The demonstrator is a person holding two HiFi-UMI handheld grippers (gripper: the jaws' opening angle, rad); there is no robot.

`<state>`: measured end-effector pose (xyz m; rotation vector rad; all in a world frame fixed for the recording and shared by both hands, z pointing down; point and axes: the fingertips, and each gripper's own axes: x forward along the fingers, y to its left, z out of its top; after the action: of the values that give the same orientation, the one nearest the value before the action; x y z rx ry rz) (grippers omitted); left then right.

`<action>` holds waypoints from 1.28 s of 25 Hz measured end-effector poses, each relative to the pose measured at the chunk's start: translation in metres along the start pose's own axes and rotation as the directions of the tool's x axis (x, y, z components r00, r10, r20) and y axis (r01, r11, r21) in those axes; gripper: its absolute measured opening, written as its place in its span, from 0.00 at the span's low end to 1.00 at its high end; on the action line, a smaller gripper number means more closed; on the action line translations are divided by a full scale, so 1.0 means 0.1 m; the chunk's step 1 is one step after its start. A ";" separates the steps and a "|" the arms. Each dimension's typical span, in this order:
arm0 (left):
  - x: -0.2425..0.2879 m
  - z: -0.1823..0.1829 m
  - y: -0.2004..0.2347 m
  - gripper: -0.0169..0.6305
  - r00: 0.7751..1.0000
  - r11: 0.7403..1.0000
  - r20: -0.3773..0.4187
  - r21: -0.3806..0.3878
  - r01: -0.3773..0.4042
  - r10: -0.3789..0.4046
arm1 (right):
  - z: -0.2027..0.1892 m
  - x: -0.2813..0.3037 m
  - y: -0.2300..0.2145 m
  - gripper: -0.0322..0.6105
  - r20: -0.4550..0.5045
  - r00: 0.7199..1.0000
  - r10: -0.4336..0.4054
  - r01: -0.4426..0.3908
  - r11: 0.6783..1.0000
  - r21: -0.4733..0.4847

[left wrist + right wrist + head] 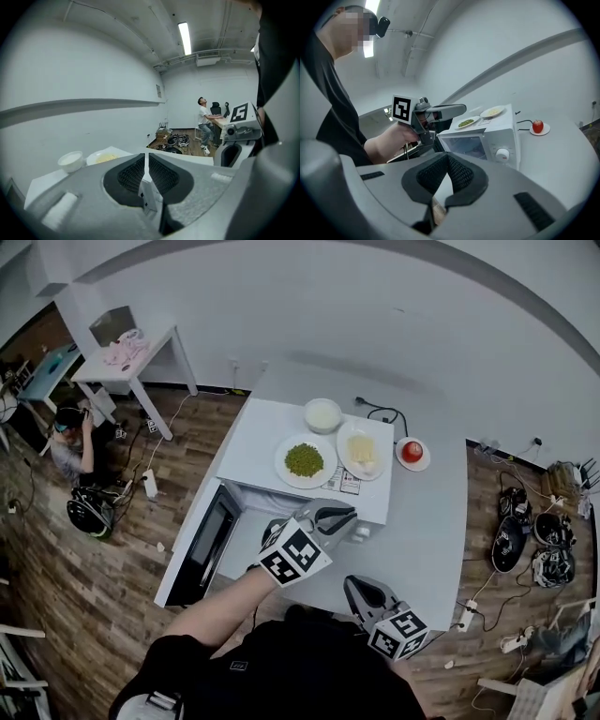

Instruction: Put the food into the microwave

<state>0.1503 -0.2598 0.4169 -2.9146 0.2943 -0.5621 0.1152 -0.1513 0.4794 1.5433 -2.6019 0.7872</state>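
White microwave (pixel 258 442) stands with its door (pixel 208 545) open, the plate of peas (pixel 305 460) and yellow food (pixel 362 450) on top, not yet loaded; left gripper (pixel 349 515) and right gripper (pixel 352 583) hold fingers together, empty.

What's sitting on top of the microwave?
A white bowl, a plate of green food and a plate of pale yellow food. The plates partly cover a label.

You work under bright, even light from a ceiling tube (pixel 184 38) glowing high above and beyond your left gripper (pixel 146 164). Shadows fall soft and faint. Every view bows strongly and darkens at its corners, and the jaw surfaces nearest each lens blur.
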 end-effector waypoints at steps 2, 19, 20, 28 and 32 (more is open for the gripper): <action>0.14 0.03 0.10 0.05 1.000 1.000 -0.017 0.015 -0.004 0.004 | 0.04 0.02 -0.13 0.07 0.007 1.000 0.000 0.000 1.000 0.012; 1.04 -0.16 0.56 0.06 0.972 0.994 -0.218 0.080 -0.068 0.084 | 0.38 0.21 -0.69 0.07 0.065 0.993 0.097 -0.096 0.995 -0.009; 1.09 -0.19 0.58 0.07 0.968 0.994 -0.236 0.086 -0.071 0.089 | 0.40 0.22 -0.71 0.07 0.066 0.992 0.106 -0.105 0.994 -0.013; 1.33 -0.35 0.66 0.26 0.938 0.996 -0.340 0.085 -0.039 0.066 | 0.48 0.31 -0.73 0.07 0.030 0.986 0.161 -0.158 0.982 -0.105; 1.41 -0.37 0.69 0.27 0.929 0.996 -0.364 0.080 -0.035 0.062 | 0.52 0.34 -0.72 0.07 0.025 0.980 0.198 -0.195 0.975 -0.106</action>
<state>0.2535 -0.3618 0.4871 -2.7086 0.3800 -1.0869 0.1693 -0.2288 0.4719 1.3002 -2.8042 0.6288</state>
